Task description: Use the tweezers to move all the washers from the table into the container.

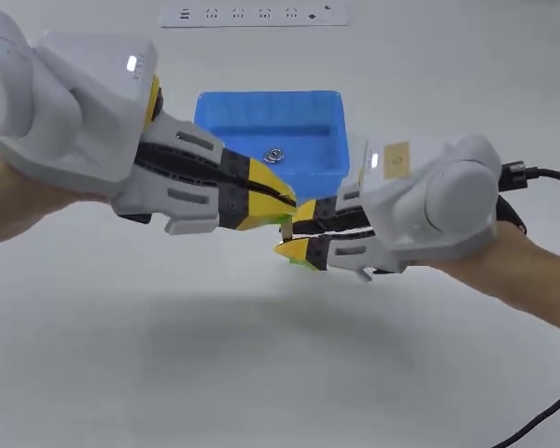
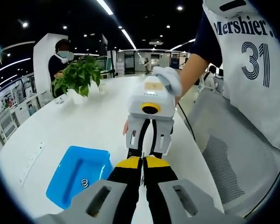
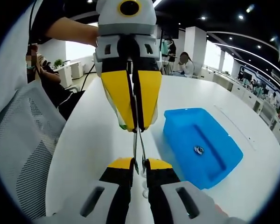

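before the blue container [image 1: 222, 114], the left gripper [image 1: 286, 200] is closed on the tweezers [image 3: 136, 144]. their other end lies between the nearly closed jaws of the right gripper [image 1: 287, 235]; whether it grips them, i cannot tell. one washer [image 1: 274, 155] lies inside the container.

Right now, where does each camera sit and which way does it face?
Head view: on the headset, looking down at the table; left gripper, right gripper and the person's arms show.
Left gripper view: on the left gripper, facing the right gripper and the person's shirt; own jaws at bottom.
Right gripper view: on the right gripper, facing the left gripper holding tweezers; own jaws at bottom.
Shared: all show the container.
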A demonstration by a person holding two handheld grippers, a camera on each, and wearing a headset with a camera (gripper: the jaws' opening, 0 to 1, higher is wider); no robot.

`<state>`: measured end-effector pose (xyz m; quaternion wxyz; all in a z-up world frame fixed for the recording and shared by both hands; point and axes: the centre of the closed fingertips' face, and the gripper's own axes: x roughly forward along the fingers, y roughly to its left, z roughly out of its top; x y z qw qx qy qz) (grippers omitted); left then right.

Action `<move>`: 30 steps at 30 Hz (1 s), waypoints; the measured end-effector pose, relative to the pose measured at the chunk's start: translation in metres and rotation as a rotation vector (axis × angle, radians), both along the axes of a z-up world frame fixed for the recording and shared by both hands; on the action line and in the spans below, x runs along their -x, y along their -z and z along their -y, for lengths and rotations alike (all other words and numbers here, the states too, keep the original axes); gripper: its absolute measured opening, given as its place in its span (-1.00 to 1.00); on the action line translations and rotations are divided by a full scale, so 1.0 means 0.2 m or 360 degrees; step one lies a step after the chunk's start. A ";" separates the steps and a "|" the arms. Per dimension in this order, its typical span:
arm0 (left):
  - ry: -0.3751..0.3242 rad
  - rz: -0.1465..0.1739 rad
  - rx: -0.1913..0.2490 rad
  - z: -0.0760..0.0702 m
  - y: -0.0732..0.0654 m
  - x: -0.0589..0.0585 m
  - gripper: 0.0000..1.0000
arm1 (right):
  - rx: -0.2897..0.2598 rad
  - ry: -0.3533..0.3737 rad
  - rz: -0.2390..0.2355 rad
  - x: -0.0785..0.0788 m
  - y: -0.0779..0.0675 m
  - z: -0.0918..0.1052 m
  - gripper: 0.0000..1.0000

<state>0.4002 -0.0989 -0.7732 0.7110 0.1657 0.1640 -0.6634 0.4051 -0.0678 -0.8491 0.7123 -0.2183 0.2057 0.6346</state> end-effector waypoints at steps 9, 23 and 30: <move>-0.0015 0.0004 -0.0010 0.00 0.02 0.00 -0.89 | 0.0018 -0.0013 -0.0003 -0.01 0.03 -0.01 -0.76; -0.0016 -0.0025 -0.0010 0.00 0.05 0.00 -0.89 | 0.0027 -0.0011 -0.0020 -0.01 0.06 -0.01 -0.76; -0.0023 -0.0047 -0.0012 0.00 0.05 0.00 -0.89 | 0.0022 0.0001 -0.0036 -0.01 0.06 -0.01 -0.77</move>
